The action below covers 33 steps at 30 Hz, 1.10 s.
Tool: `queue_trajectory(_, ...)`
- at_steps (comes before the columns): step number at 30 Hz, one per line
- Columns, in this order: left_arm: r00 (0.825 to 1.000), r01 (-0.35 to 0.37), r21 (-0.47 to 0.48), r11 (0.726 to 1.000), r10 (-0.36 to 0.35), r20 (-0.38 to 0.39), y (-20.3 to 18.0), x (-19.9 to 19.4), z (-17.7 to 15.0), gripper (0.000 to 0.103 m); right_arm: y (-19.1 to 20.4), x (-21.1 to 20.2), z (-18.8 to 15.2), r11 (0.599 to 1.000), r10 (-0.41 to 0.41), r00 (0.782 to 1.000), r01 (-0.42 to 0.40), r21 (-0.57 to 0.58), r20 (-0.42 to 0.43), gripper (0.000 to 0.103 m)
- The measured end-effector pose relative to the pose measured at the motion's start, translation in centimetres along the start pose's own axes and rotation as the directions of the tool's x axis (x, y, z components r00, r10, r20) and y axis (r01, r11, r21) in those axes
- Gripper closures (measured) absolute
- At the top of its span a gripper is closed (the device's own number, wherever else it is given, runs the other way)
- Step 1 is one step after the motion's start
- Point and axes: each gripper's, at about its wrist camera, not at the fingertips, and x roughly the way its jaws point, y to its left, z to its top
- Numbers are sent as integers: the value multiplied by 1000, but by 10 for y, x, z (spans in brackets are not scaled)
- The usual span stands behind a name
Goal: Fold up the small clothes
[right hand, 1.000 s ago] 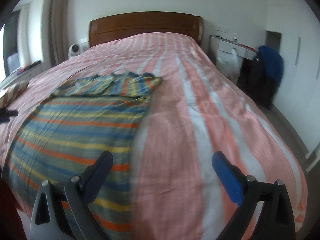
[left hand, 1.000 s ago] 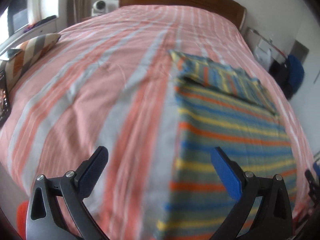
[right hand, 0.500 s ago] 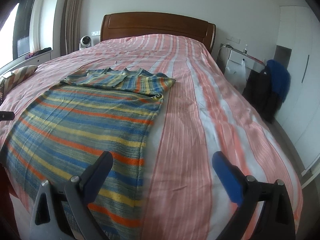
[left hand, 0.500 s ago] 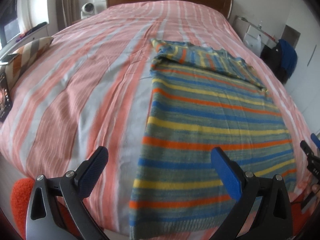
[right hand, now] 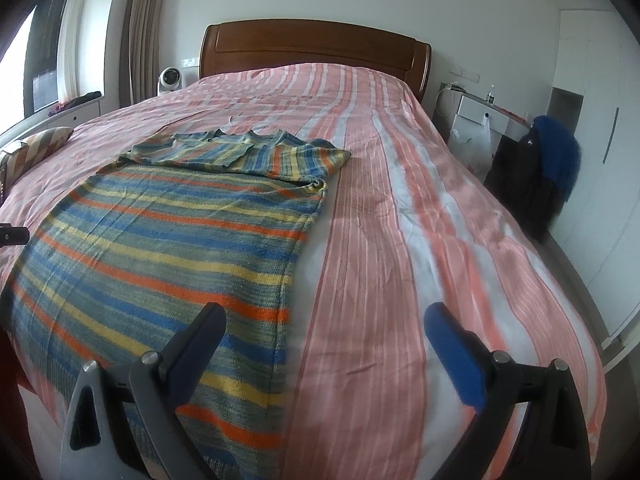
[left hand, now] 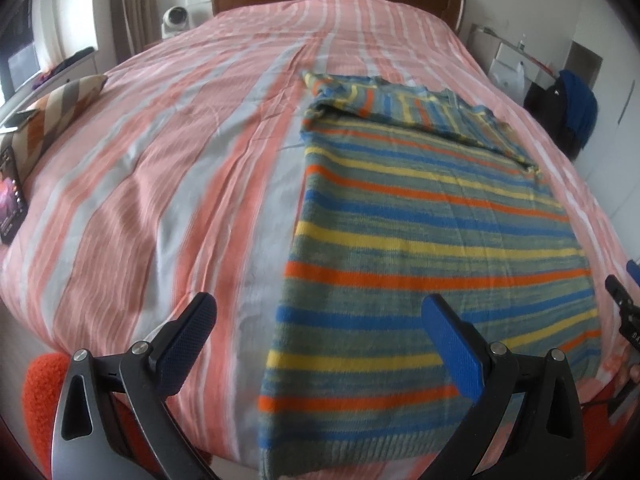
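A knitted sweater (left hand: 424, 232) with blue, yellow, orange and grey-green stripes lies flat on the bed, sleeves folded across its far end; its hem hangs over the near bed edge. In the right wrist view the sweater (right hand: 160, 240) fills the left half. My left gripper (left hand: 320, 332) is open, above the near bed edge, straddling the sweater's left edge. My right gripper (right hand: 324, 340) is open too, straddling the sweater's right edge near the hem. Neither holds anything. The tip of the right gripper shows at the left wrist view's right border (left hand: 624, 300).
The bed has a pink, orange and white striped cover (left hand: 160, 184) and a wooden headboard (right hand: 312, 44). A striped cushion (left hand: 60, 108) and a phone (left hand: 10, 200) lie at the bed's left side. A dark bag and blue garment (right hand: 548, 164) stand right of the bed.
Both grippers have pulled back toward the foot of the bed and risen; the whole sweater, hem included, has come into view. Both stayed open throughout.
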Motion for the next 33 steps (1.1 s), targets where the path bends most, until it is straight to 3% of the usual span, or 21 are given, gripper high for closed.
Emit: queue_trajectory(33,989,-139,16,990,139,-40,12,4,-2,1,-4,3,-3,1000,-8,1000,9,8,-12,4)
